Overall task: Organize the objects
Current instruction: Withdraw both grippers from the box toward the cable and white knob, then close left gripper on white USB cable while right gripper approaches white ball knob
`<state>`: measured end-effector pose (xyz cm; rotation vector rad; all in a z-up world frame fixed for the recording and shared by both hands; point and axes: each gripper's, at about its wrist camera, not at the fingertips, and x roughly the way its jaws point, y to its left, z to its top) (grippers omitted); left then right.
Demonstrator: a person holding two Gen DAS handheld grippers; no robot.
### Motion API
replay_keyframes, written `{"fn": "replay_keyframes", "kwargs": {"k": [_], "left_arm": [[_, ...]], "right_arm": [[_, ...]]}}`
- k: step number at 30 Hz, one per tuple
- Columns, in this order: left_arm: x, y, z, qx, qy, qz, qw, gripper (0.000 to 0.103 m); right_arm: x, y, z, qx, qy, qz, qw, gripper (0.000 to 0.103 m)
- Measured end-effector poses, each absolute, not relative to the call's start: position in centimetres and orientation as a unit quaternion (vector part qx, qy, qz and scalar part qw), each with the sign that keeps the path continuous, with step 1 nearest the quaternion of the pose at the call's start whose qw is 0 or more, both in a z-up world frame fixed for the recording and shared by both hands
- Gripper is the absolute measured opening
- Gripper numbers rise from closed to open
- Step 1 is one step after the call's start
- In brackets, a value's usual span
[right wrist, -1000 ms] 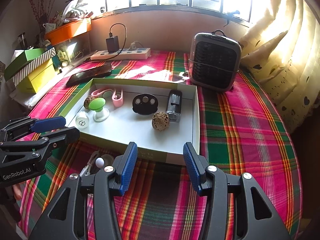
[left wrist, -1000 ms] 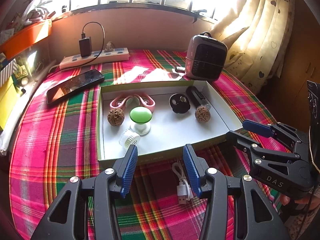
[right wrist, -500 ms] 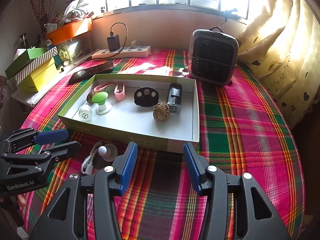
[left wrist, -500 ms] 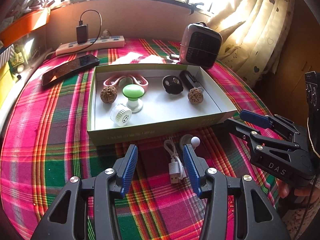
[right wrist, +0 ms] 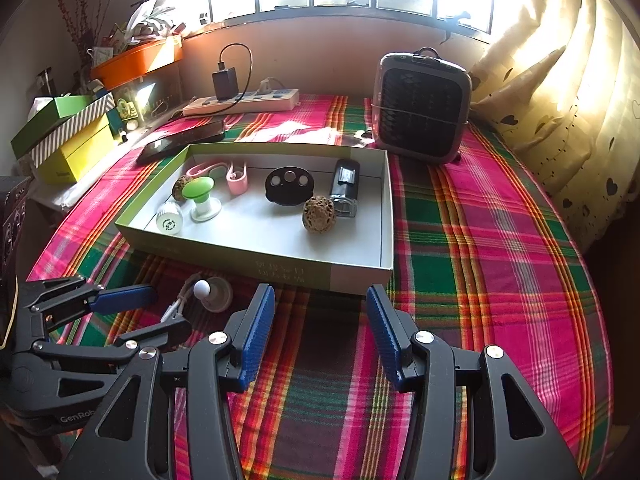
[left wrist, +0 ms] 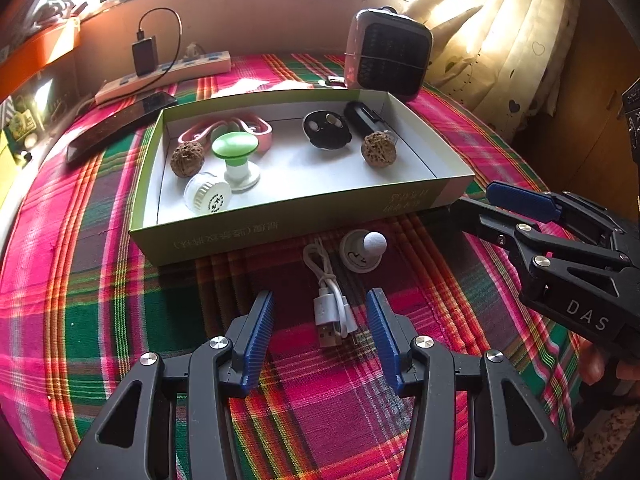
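A coiled white USB cable (left wrist: 330, 304) lies on the plaid cloth in front of the shallow green-walled box (left wrist: 280, 226). My left gripper (left wrist: 320, 308) is open and low over the cloth, its blue pads on either side of the cable's plug without touching it. Just beyond the cable sits a small white disc with a ball knob (left wrist: 365, 249). The box holds two walnuts, a green-topped massager (left wrist: 236, 160), a white cap, a pink headset, a black round case and a black device. My right gripper (right wrist: 320, 300) is open and empty, near the box's front wall (right wrist: 280, 266).
A small grey heater (right wrist: 420, 108) stands behind the box. A power strip with a charger (right wrist: 244, 102) and a dark phone (right wrist: 180, 142) lie at the back left. Stacked green and yellow boxes (right wrist: 68, 132) stand far left, and curtains hang on the right.
My left gripper has drawn back from the box and sunk toward the cloth, bringing the cable between its fingers. The right gripper has barely shifted. Both stay open.
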<state>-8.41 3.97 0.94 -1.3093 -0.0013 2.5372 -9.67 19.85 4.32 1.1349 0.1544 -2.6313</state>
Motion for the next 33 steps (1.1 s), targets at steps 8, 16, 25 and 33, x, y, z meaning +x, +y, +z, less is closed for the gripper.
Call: {"fn": "replay_keyframes", "kwargs": {"k": [8,16,25,33], "left_arm": [[-8.4,4.3,0.8,-0.448,0.027,0.884,0.134,0.046],[-8.7,3.3,0.9,-0.445,0.016,0.887,0.124,0.031],[-8.9,2.3,0.8,-0.443,0.002,0.888,0.122,0.018],[-8.5,0.8,0.7,-0.442,-0.01,0.89,0.109,0.018]], "right_arm": [[-9.7,19.8,4.0,0.396,0.052,-0.906,0.139,0.049],[-9.7,19.5,3.7,0.402,0.052,-0.903,0.14,0.049],[-9.7,18.7,3.5,0.406,0.059,-0.901,0.145,0.049],[-9.2,17.5,3.0,0.414,0.065,-0.892,0.168,0.049]]}}
